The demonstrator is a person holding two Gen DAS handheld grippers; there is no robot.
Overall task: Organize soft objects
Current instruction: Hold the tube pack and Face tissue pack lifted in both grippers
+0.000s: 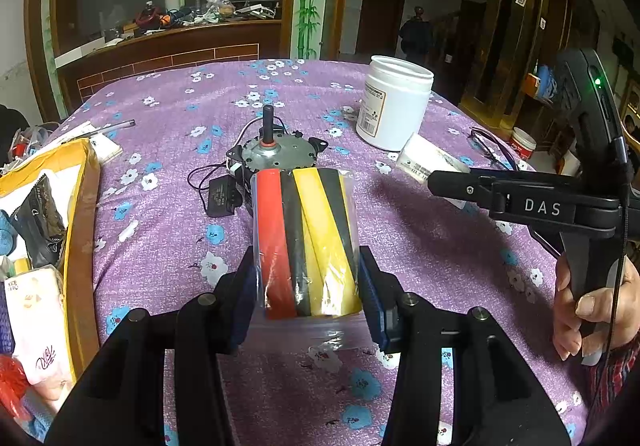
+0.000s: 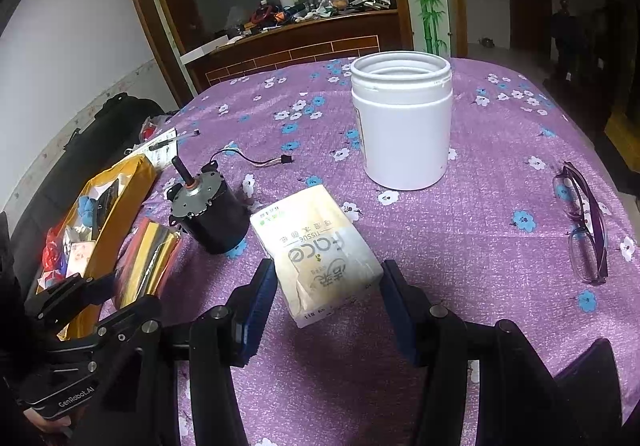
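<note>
My left gripper (image 1: 308, 286) is shut on a clear bag of red, black and yellow foam strips (image 1: 308, 238), its pads pressing both sides of the pack. My right gripper (image 2: 328, 302) is open around a cream tissue pack (image 2: 316, 250) that lies on the purple floral cloth, with a small gap on each side. The right gripper also shows at the right of the left wrist view (image 1: 436, 180), with the tissue pack (image 1: 424, 162) beside it. The foam pack shows at the left of the right wrist view (image 2: 148, 258).
A yellow cardboard box (image 1: 82, 230) with tissue packs and other items stands at the left table edge. A black motor with shaft (image 2: 208, 210) and wires lies mid-table. A white open jar (image 2: 404, 126) stands behind. Purple glasses (image 2: 584, 222) lie at the right.
</note>
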